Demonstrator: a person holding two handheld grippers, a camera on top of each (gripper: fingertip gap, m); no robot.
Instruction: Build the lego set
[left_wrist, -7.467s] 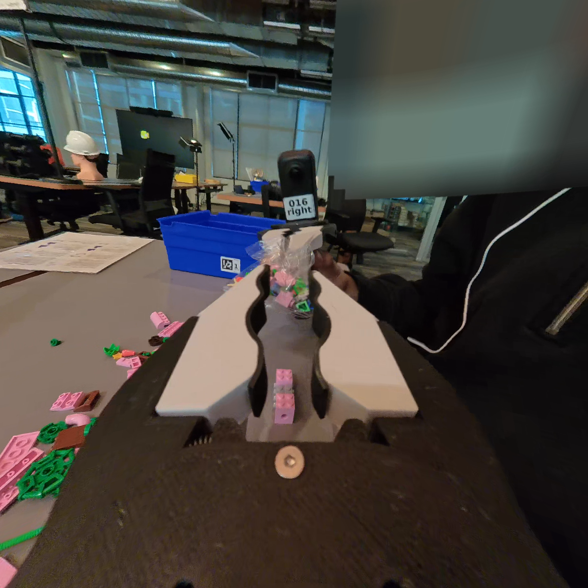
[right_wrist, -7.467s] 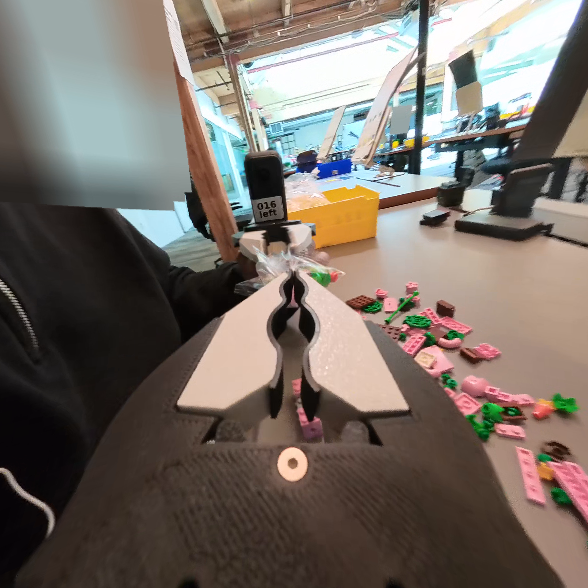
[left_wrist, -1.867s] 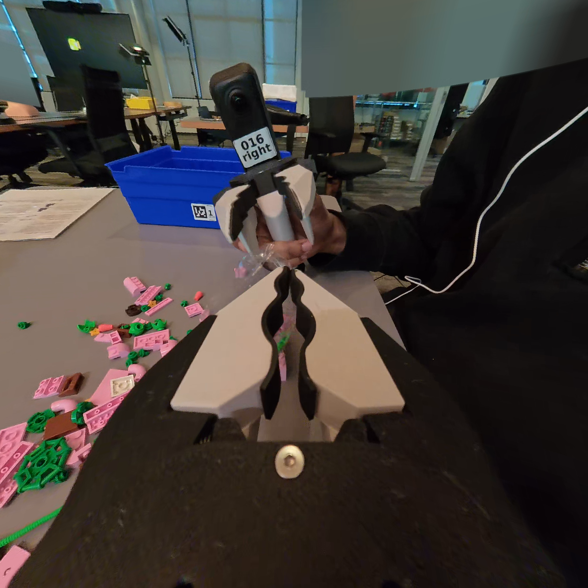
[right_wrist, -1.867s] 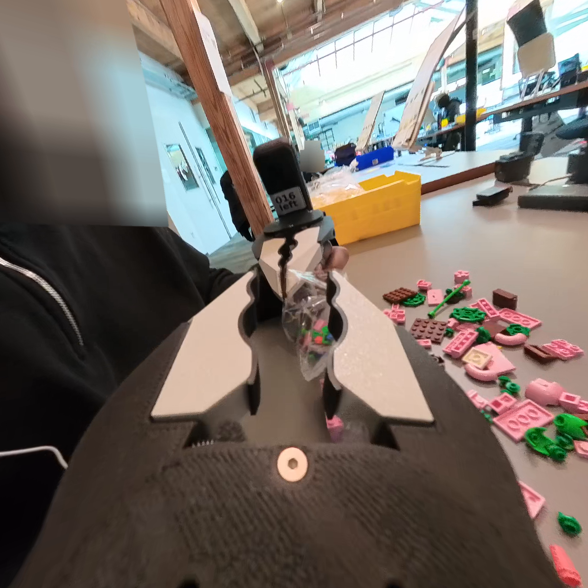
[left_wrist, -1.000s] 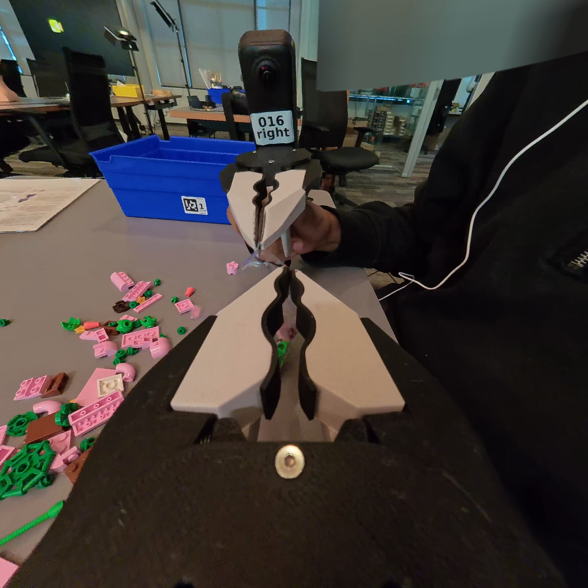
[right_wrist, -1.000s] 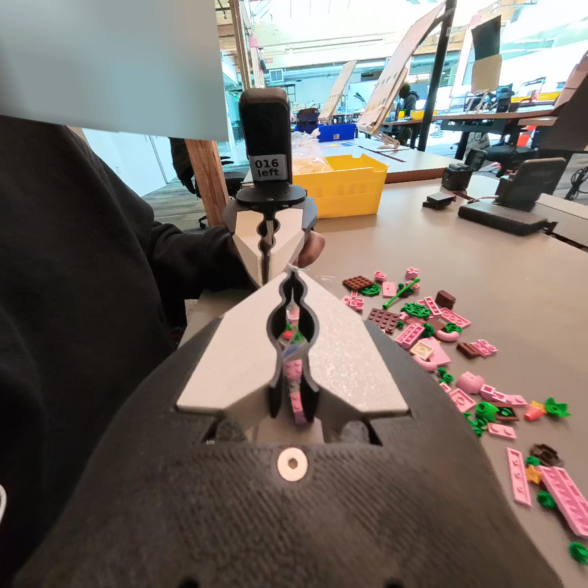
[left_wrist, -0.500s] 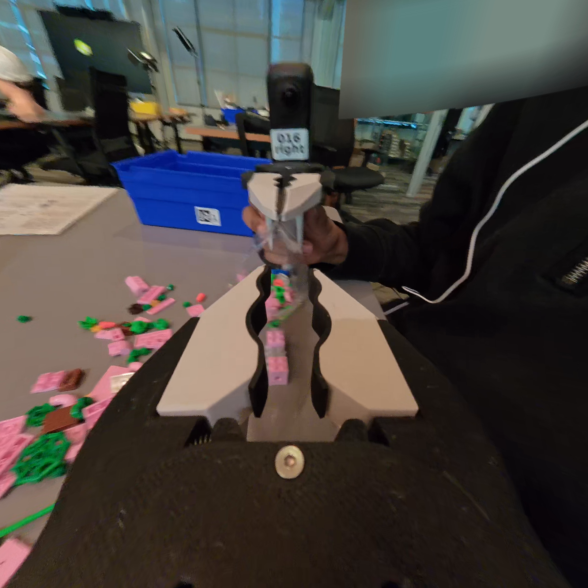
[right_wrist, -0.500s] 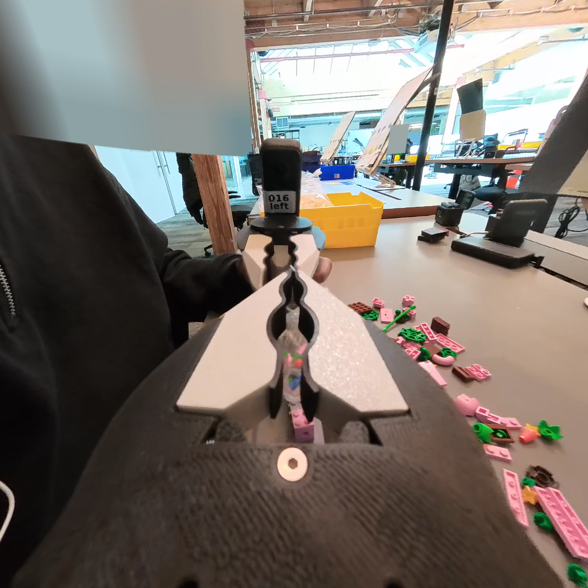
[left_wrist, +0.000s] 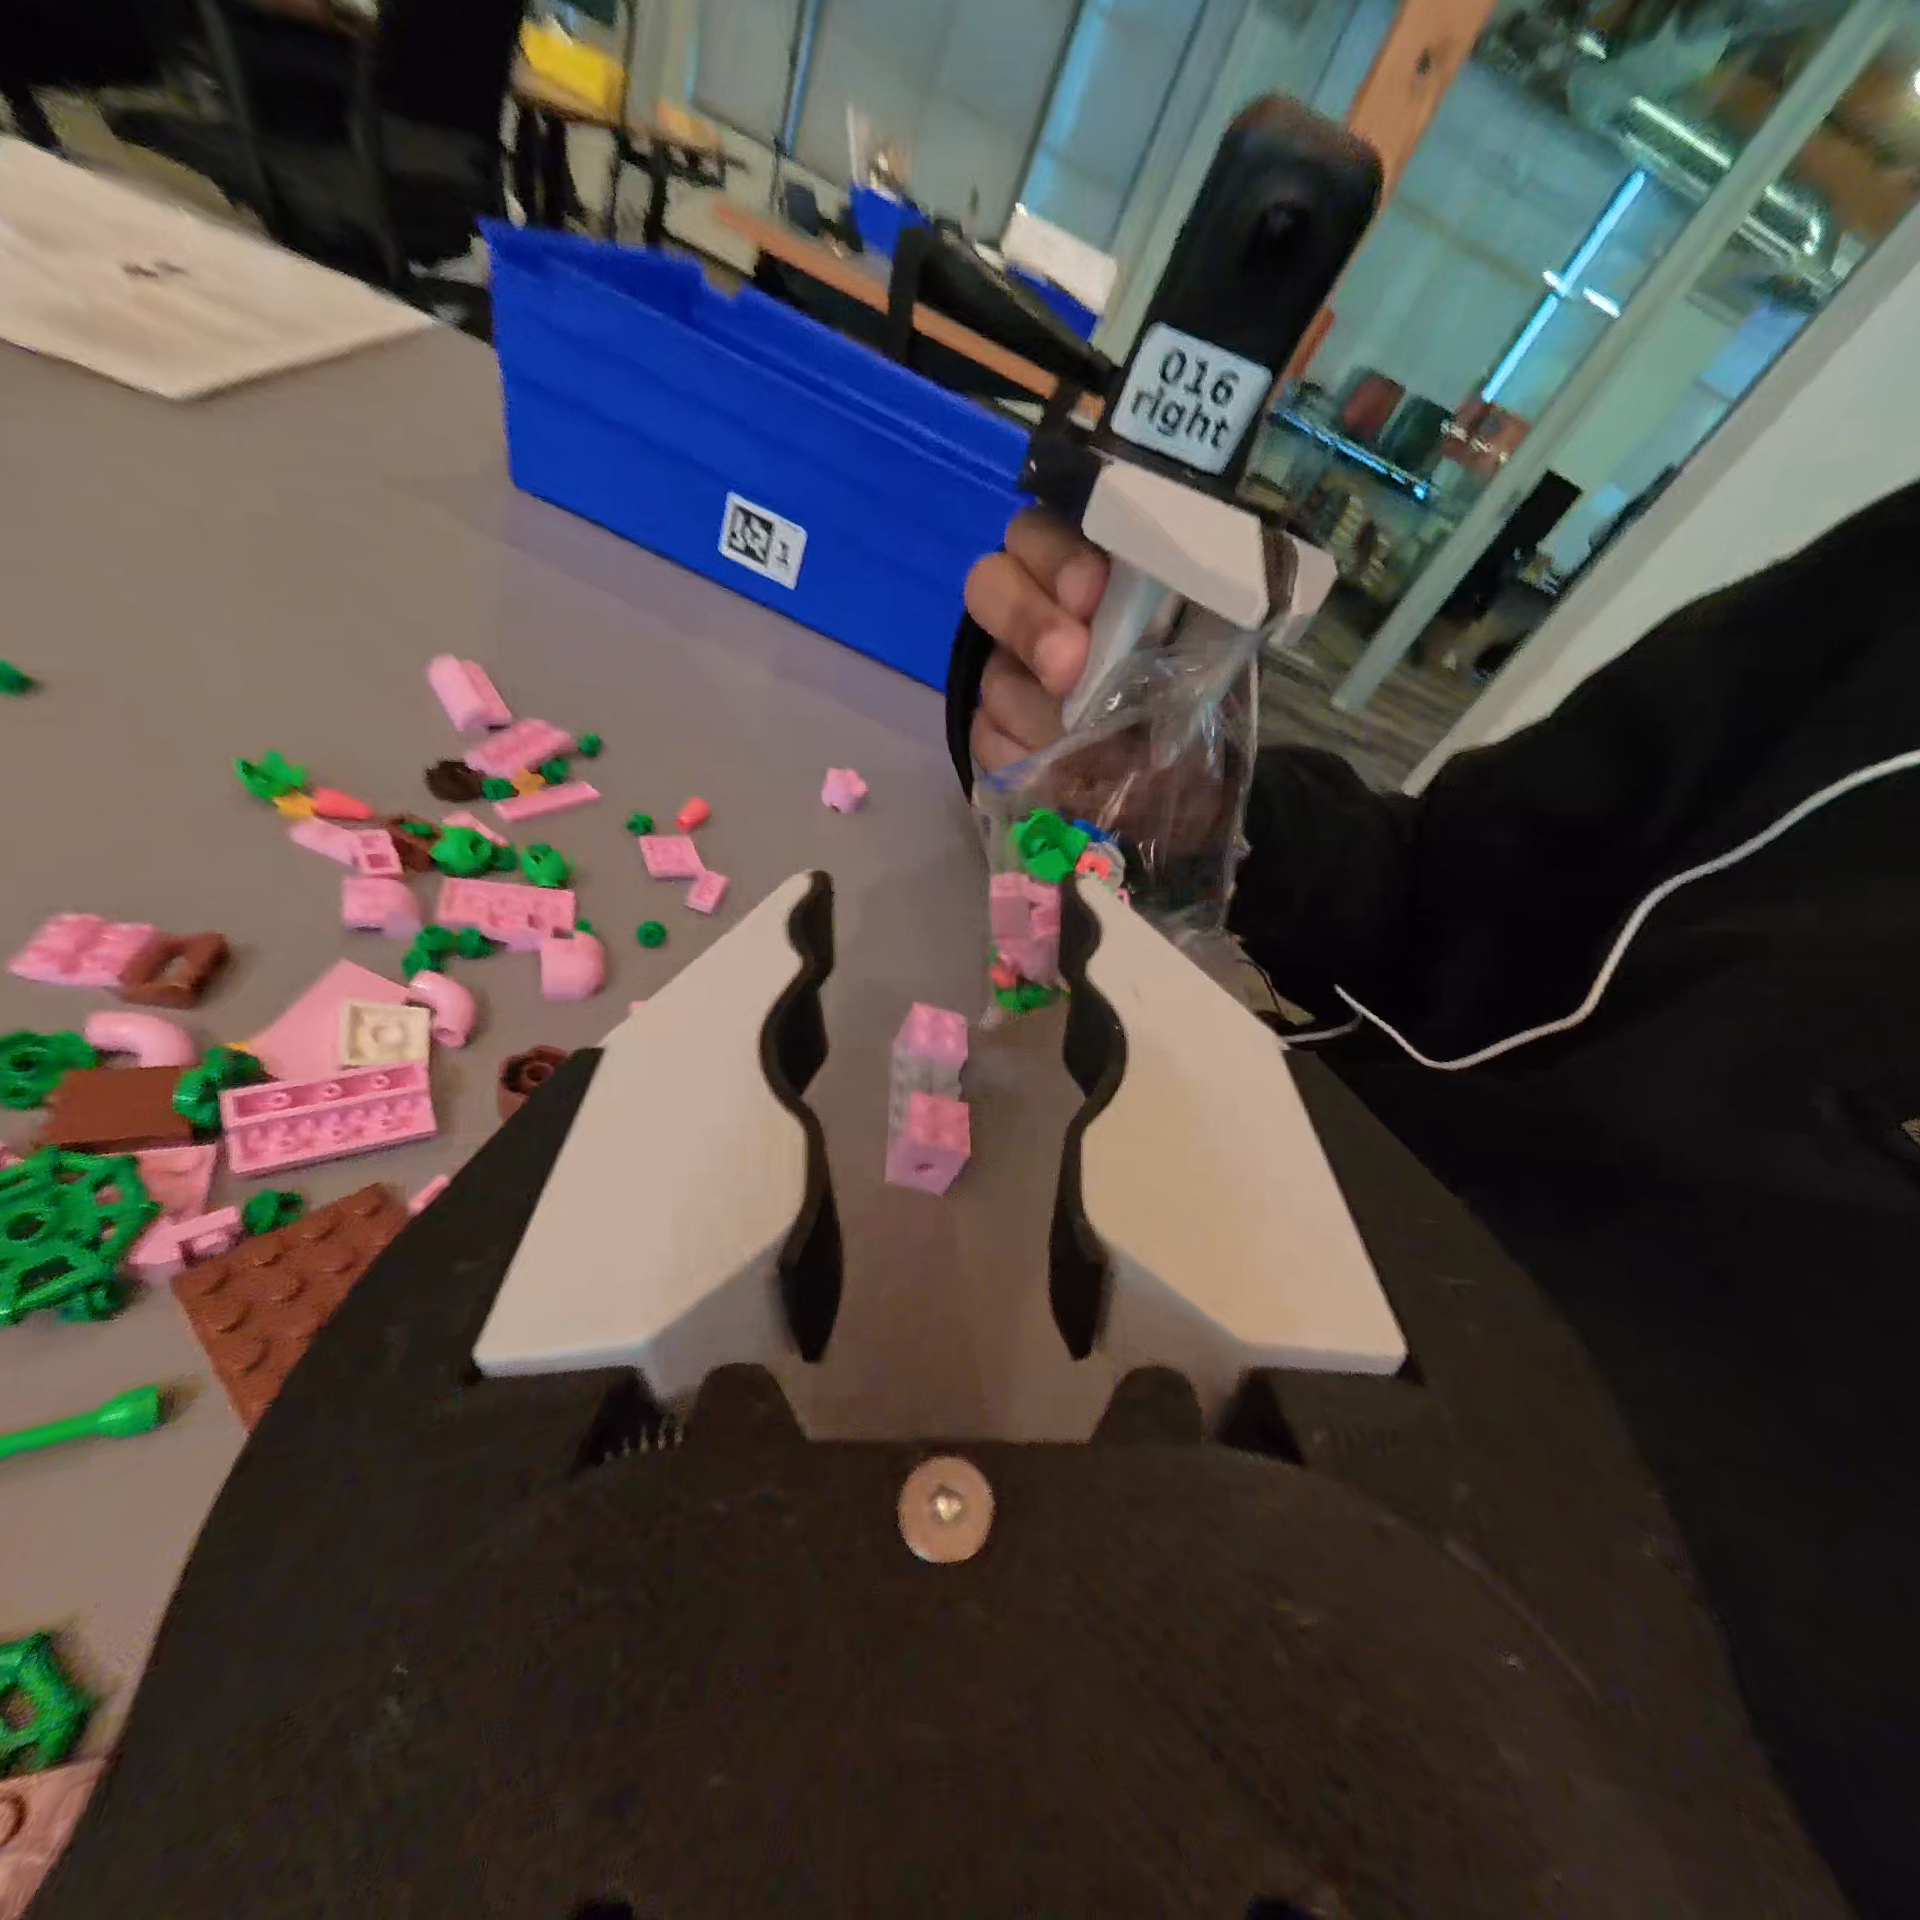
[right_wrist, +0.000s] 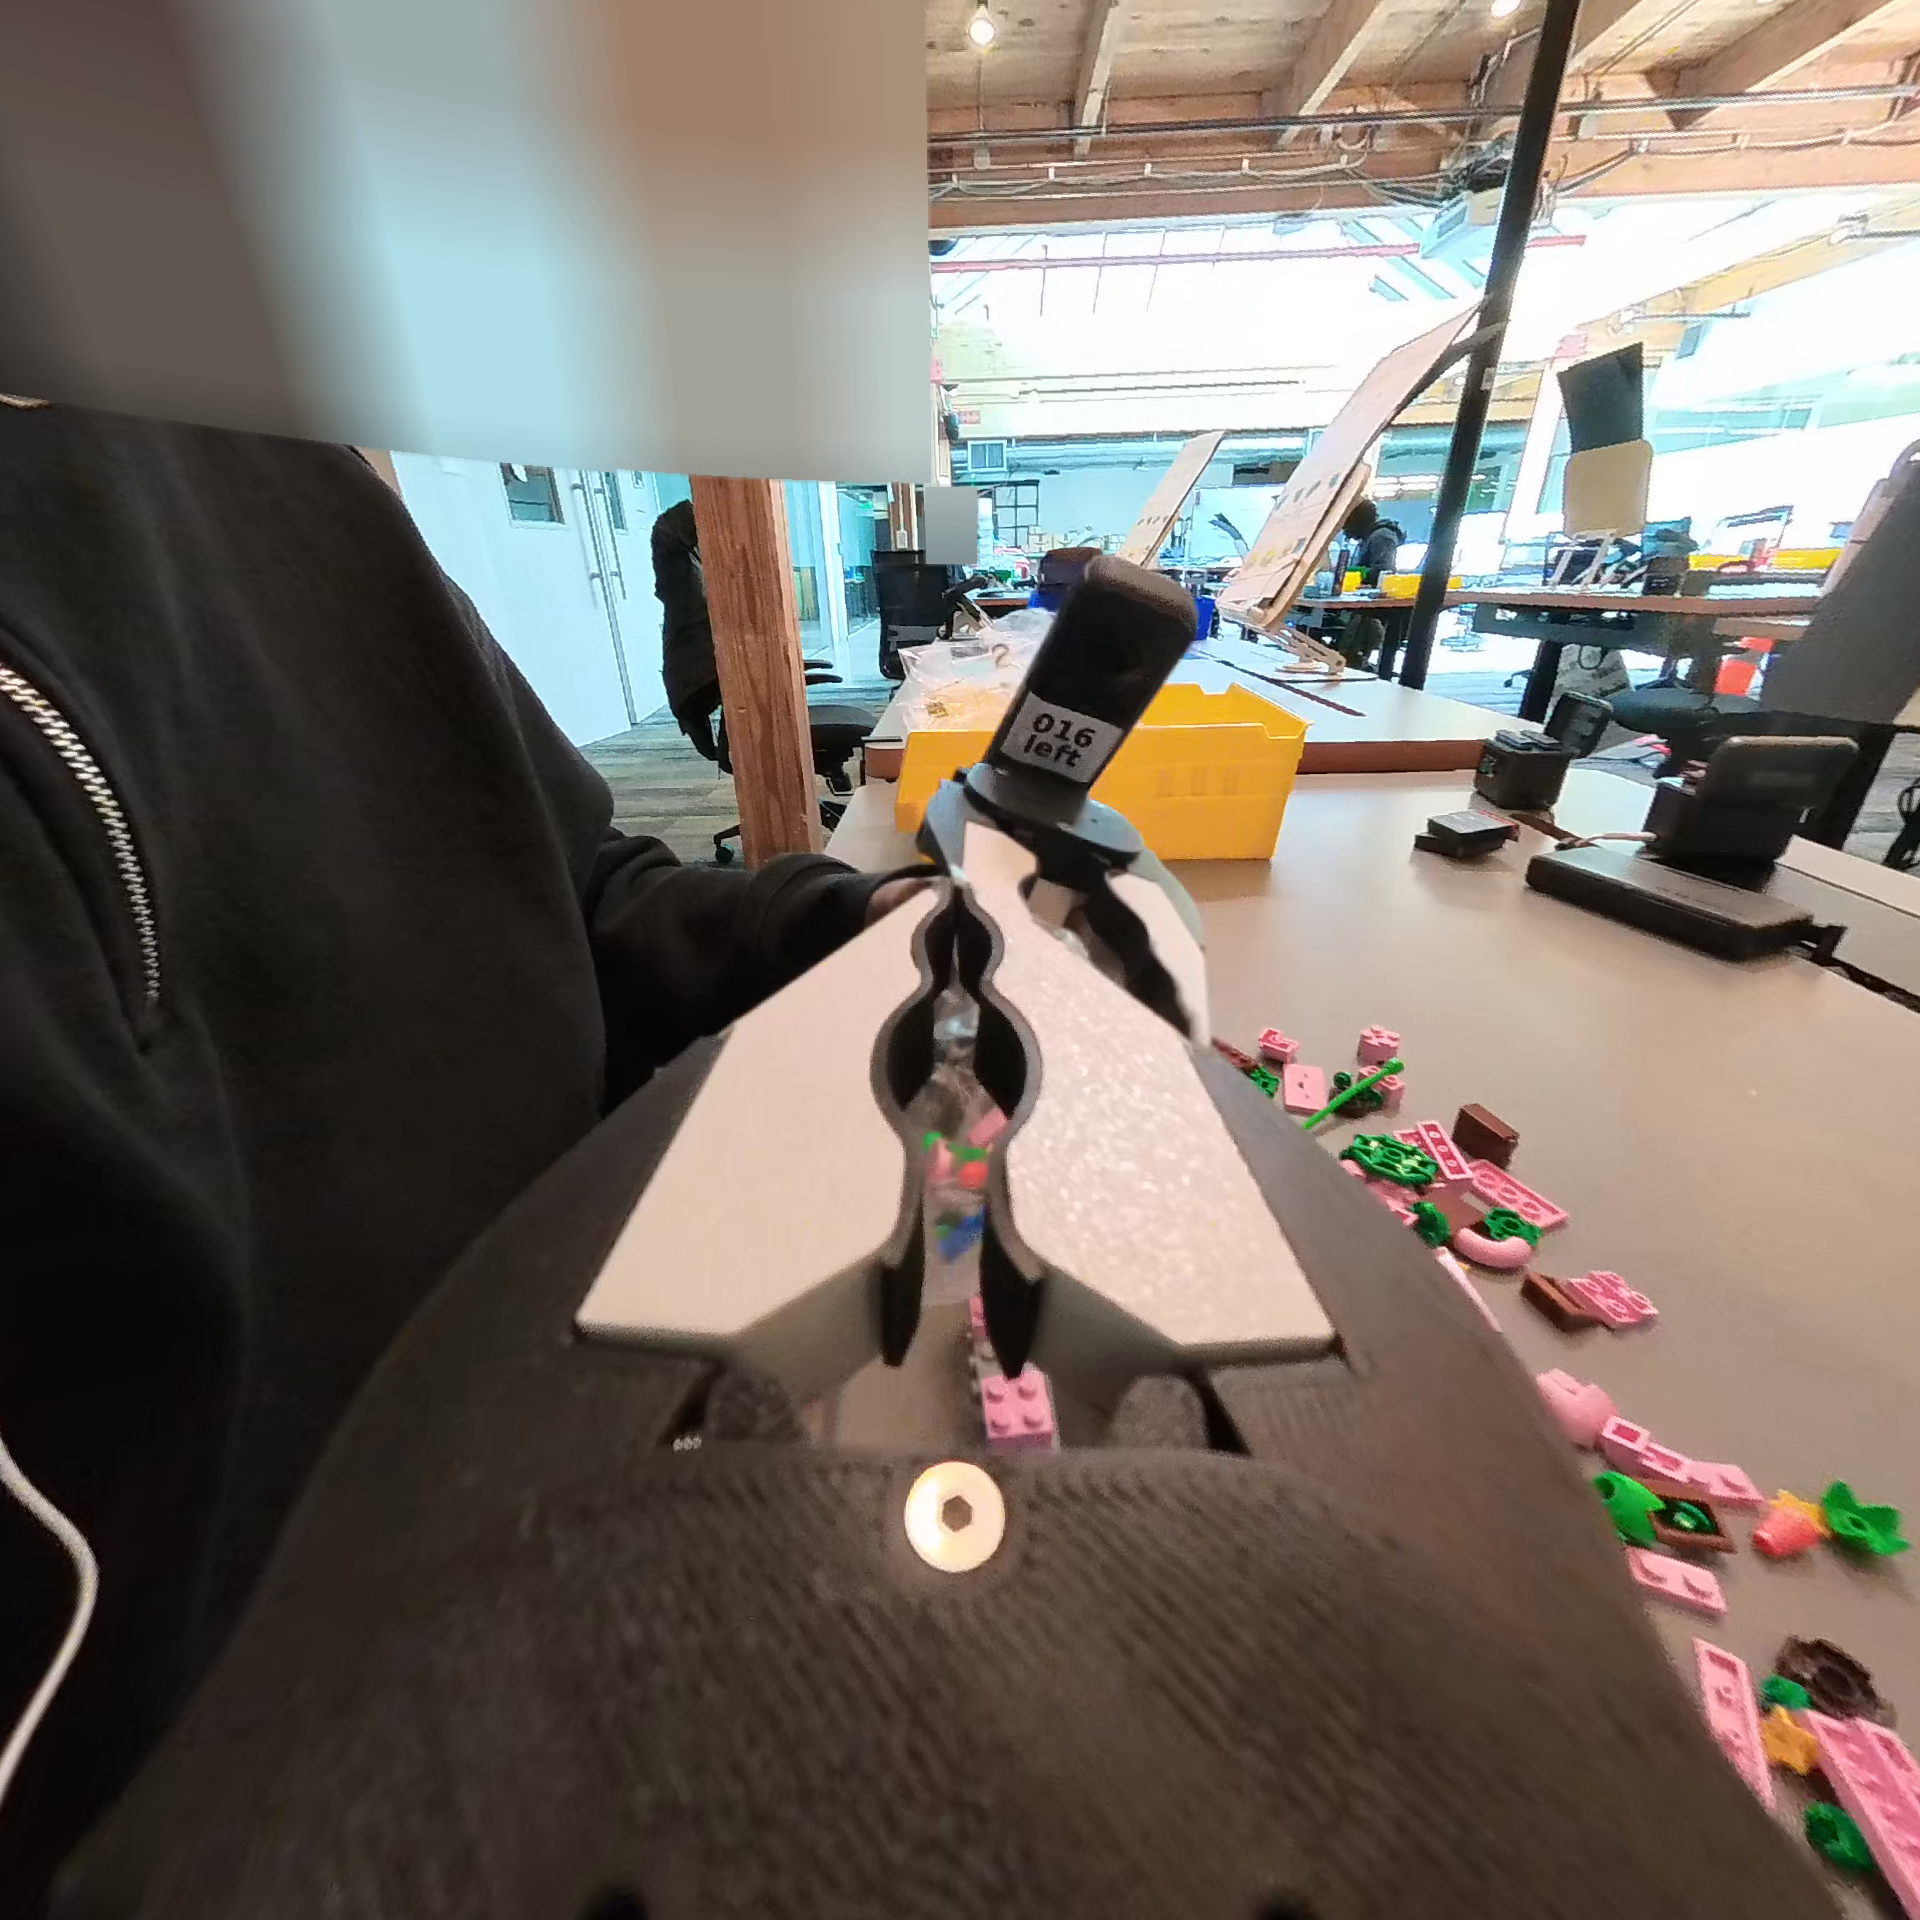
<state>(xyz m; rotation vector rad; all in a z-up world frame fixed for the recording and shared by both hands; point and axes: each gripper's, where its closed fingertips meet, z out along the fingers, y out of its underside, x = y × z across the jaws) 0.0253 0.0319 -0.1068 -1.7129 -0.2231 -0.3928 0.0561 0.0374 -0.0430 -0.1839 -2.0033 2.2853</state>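
My right gripper (right_wrist: 951, 920) is shut on the top of a clear plastic bag (right_wrist: 956, 1174) of small pink and green Lego pieces. The left wrist view shows that gripper (left_wrist: 1101, 696) holding the bag (left_wrist: 1122, 821) above the table's near edge. My left gripper (left_wrist: 951, 894) is open and empty, its right finger just beside the hanging bag. It also shows in the right wrist view (right_wrist: 1091, 935). A small stack of pink bricks (left_wrist: 928, 1091) lies on the grey table between the left fingers, and it shows under the right gripper too (right_wrist: 1013, 1403).
Loose pink, green and brown pieces (left_wrist: 499, 914) are scattered on the table to the left, with a brown plate (left_wrist: 281, 1288). A blue bin (left_wrist: 748, 499) and a paper sheet (left_wrist: 156, 301) lie farther off. A yellow bin (right_wrist: 1195, 790) and black devices (right_wrist: 1662, 894) stand across the table. One gripper's finger ends stand about 7 centimeters off the other's.
A second ago both grippers pinched the bag. The left gripper has since opened and let go. The right gripper keeps the bag, which now hangs right of the left fingers.
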